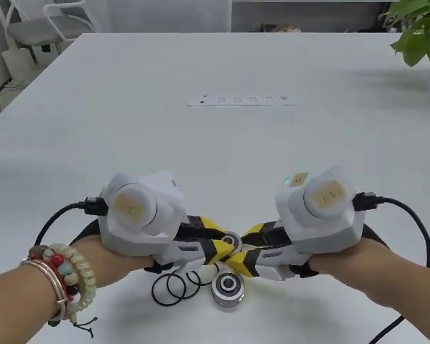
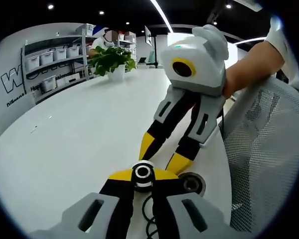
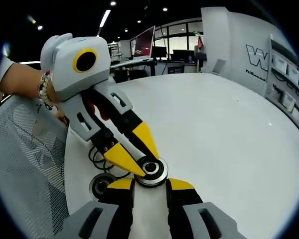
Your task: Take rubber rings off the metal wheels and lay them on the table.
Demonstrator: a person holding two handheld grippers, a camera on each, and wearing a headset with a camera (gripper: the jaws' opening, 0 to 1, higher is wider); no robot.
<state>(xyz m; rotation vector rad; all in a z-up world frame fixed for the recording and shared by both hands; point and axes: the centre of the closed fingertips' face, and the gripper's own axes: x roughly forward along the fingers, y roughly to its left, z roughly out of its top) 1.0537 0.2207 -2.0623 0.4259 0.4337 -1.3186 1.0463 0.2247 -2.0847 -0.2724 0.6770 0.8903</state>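
Left gripper (image 2: 142, 178) had the wheel (image 1: 231, 241) pinched tight over the table's (image 1: 215, 158) near edge. Right gripper (image 2: 162, 155) jaws sat slightly parted at its rim, couldn't tell if gripping.

Fingers (image 1: 213, 231) yellow-tipped blk, rings (image 1: 175, 287) blk, wheel (image 3: 153, 169) silver, table (image 1: 201, 143) white, wrist beads (image 1: 64, 276) red/green.

Worktop (image 1: 287, 143): white, matte, large. Near edge, centre: one metal wheel (image 1: 228, 289) lying flat. Just left of it there are a few loose black rubber rings (image 1: 173, 287), flat and overlapping each other. Can't tell if the nearest ring touches the wheel. Far centre: white power strip (image 1: 238, 100), well apart from the rest. Far right corner: potted plant (image 2: 109, 62) in a white pot.
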